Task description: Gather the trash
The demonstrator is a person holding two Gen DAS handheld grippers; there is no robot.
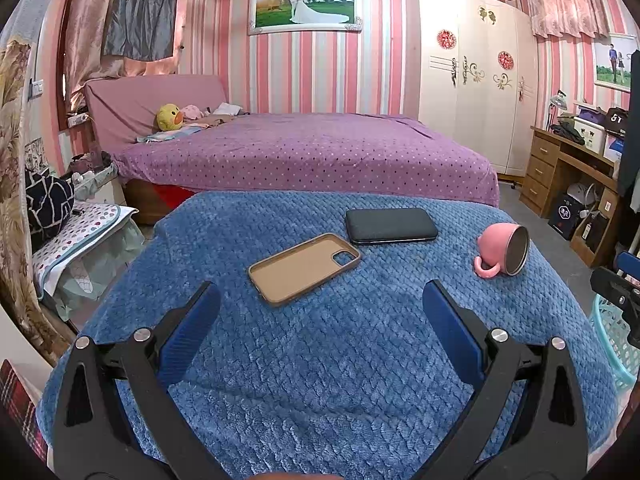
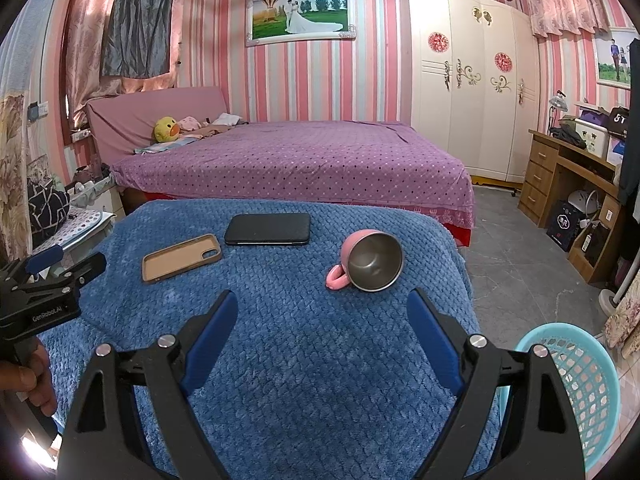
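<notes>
We count one tan phone case at 11 o'clock, one black phone at 12, one pink mug at 2, one turquoise basket at 4, and two hand-held grippers.

Pink-striped walls, purple bed (seemingly polka-dotted), white wardrobe

fuzzy blue blanket, metal-lined mug

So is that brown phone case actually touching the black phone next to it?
Cannot tell. In the left wrist view the phone case corner seems to meet the black phone; the right wrist view hints at a sliver of blue blanket between them, not plainly.
</notes>
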